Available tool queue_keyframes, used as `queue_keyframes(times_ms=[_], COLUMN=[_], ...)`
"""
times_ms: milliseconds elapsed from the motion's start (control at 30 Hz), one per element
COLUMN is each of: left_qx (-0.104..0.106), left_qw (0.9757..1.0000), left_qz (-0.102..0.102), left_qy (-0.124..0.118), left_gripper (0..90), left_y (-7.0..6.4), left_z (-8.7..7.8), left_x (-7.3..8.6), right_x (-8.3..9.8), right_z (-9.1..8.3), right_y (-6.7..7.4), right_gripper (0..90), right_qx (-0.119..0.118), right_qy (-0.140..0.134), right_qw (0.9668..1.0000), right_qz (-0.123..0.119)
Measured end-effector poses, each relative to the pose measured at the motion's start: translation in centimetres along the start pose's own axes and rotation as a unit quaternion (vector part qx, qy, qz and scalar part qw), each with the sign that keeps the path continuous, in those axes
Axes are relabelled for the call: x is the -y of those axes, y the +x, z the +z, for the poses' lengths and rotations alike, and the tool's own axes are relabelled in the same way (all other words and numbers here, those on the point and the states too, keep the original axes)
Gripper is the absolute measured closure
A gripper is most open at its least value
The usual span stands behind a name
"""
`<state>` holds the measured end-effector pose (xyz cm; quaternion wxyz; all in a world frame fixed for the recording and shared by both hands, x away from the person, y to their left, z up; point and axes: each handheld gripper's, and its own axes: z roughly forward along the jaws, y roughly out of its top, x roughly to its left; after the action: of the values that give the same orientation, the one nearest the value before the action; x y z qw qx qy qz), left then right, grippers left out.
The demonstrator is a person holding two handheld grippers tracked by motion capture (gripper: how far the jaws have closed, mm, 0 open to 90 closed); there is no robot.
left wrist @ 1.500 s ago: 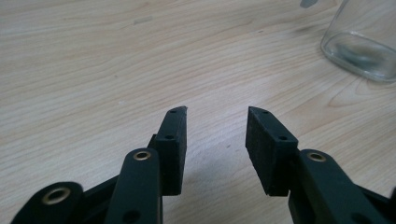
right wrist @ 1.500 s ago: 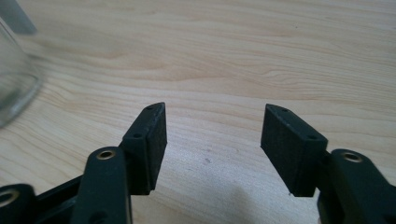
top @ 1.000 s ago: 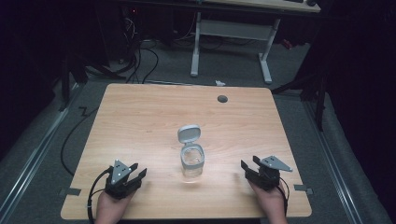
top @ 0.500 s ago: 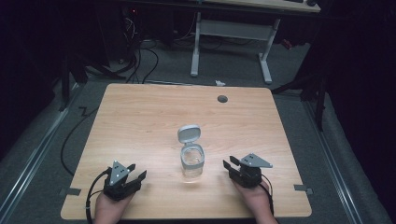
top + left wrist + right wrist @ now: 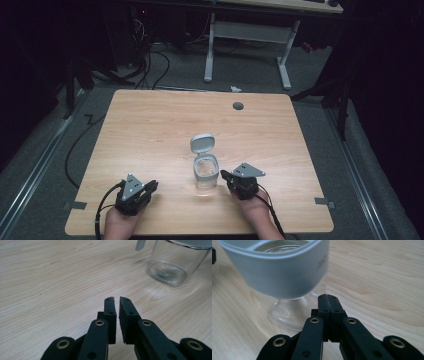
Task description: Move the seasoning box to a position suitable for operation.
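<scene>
A clear jar (image 5: 205, 172) with a pale grey collar stands on the wooden table (image 5: 150, 130), near the middle of its front half. Its flip lid (image 5: 202, 144) is tipped up and open. My right gripper (image 5: 224, 174) lies just right of the jar, shut and empty. In the right gripper view its tips (image 5: 327, 295) sit close to the jar (image 5: 279, 267) at collar height. My left gripper (image 5: 151, 185) rests at the front left, well apart from the jar. In its own view my left gripper (image 5: 117, 298) is shut to a thin slit, holding nothing, and the jar (image 5: 172, 267) stands ahead to its right.
A grey cable grommet (image 5: 238, 105) sits near the table's far edge. A white desk frame (image 5: 247, 35) and cables (image 5: 150, 60) are on the floor beyond. Tape marks (image 5: 322, 201) lie at the front corners.
My right gripper has slid left from the front right of the table to just beside the jar. The left gripper and the jar have stayed put.
</scene>
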<state>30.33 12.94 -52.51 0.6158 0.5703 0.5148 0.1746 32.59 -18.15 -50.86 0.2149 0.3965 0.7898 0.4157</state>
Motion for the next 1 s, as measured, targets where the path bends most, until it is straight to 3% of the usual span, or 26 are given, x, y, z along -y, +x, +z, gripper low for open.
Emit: queue_keyframes(times_ms=[200, 500, 667, 767, 800, 1000], left_qx=[0.001, 0.014, 0.014, 0.021, 0.023, 0.026], left_qw=[0.9999, 0.9998, 0.9997, 0.9994, 0.9994, 0.9992], left_qz=[-0.01, -0.012, -0.017, -0.021, -0.022, -0.023], left_qy=[-0.004, 0.005, 0.012, 0.015, 0.014, 0.017], left_gripper=[86.5, 86.6, 86.1, 84.8, 82.4, 82.2], left_y=[0.4, -1.2, -2.0, -2.6, -2.9, -4.5], left_z=[-0.1, 0.3, 0.8, 1.0, 1.0, 1.5], left_x=[-0.4, 0.4, 0.9, 1.1, 1.1, 1.9], right_x=[-0.4, -1.1, -0.7, 0.1, 0.6, 1.2], right_z=[-0.3, 1.0, 0.7, 0.4, 0.1, -0.8], right_y=[1.6, 4.1, 3.4, 2.1, 1.1, -0.6], right_gripper=[90.0, 90.0, 89.9, 89.4, 89.2, 87.3], right_qx=[-0.01, -0.042, -0.041, -0.027, -0.022, -0.002], right_qy=[0.004, -0.006, -0.01, -0.003, -0.002, -0.003], right_qw=[0.9997, 0.9987, 0.999, 0.9996, 0.9997, 0.9995], right_qz=[-0.021, -0.029, -0.018, -0.007, 0.013, 0.032])
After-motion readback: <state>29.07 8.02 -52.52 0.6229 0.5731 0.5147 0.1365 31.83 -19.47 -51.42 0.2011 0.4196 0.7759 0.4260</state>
